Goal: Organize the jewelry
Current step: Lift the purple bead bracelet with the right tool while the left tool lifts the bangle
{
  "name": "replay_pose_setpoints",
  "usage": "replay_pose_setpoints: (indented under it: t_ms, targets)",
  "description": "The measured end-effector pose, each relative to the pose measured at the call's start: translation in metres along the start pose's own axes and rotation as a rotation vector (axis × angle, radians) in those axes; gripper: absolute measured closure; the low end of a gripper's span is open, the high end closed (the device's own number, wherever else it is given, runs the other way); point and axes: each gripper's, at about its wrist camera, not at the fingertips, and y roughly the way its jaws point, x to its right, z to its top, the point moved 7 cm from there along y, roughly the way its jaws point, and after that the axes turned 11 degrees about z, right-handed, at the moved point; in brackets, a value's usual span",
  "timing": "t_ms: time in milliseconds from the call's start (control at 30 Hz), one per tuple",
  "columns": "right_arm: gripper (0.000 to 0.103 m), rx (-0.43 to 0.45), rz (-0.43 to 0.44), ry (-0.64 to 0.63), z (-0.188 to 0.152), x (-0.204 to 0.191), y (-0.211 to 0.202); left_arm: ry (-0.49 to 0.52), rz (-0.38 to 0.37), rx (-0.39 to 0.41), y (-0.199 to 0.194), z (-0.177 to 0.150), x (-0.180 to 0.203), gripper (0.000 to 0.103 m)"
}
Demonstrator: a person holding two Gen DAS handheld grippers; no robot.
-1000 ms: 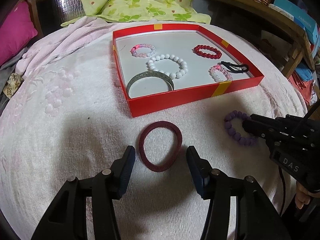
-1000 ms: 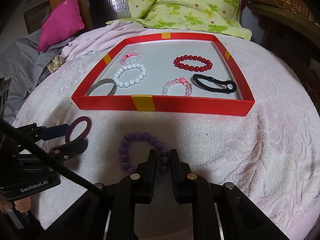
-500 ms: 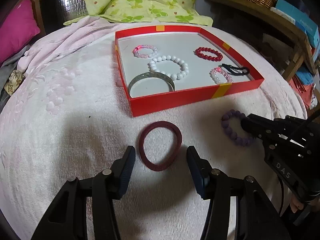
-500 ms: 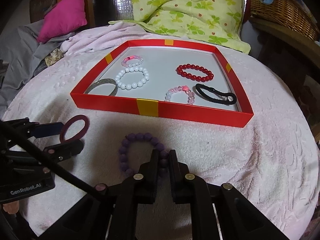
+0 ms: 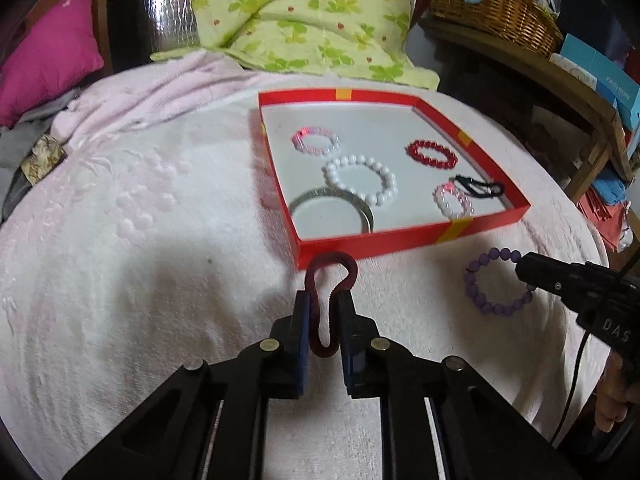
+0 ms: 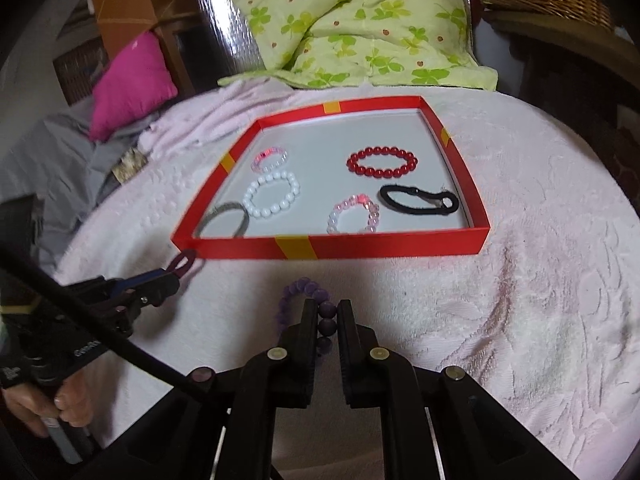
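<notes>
- The dark red hair tie (image 5: 330,280) is squeezed into a narrow loop; its long axis runs near to far along the fingers of the left hand-held gripper (image 5: 325,312), and its rounded far end points at the near wall of the red tray (image 5: 400,240).
- The left hand-held gripper is clamped on that hair tie. Its jaws have just been closing: a second ago they stood wide apart on either side of the tie, which lay as a flat oval on the pink blanket (image 5: 120,260).
- The purple bead bracelet (image 6: 316,312) is pinched at its near right side by the right hand-held gripper (image 6: 325,320), whose jaws are together on a few beads; the rest of the ring arcs to the far left of the fingertips.
- In the left wrist view the purple bead bracelet (image 5: 496,284) sits right of the hair tie, near the tray's near wall, its right side hidden behind the right hand-held gripper (image 5: 520,268).
- Compared with a second ago, the tray looks nearer the right hand-held gripper and the bracelet sits higher between its fingers.
- Inside the tray lie a white pearl bracelet (image 6: 272,200), a red bead bracelet (image 6: 382,162), two pink bead bracelets (image 6: 354,214), a black hair tie (image 6: 418,200) and a metal bangle (image 5: 332,208).
</notes>
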Motion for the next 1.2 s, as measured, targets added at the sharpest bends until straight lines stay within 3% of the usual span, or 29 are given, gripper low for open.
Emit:
replay_pose_setpoints:
  t_ms: [700,1200]
  targets:
    - [0.092,0.143,0.117,0.034,0.031,-0.019,-0.02,-0.005,0.023,0.172,-0.031,0.022,-0.009,0.089]
    - [0.092,0.181,0.133,0.09,0.049,-0.014,-0.02,0.01,0.074,0.192,-0.032,0.027,-0.014,0.089]
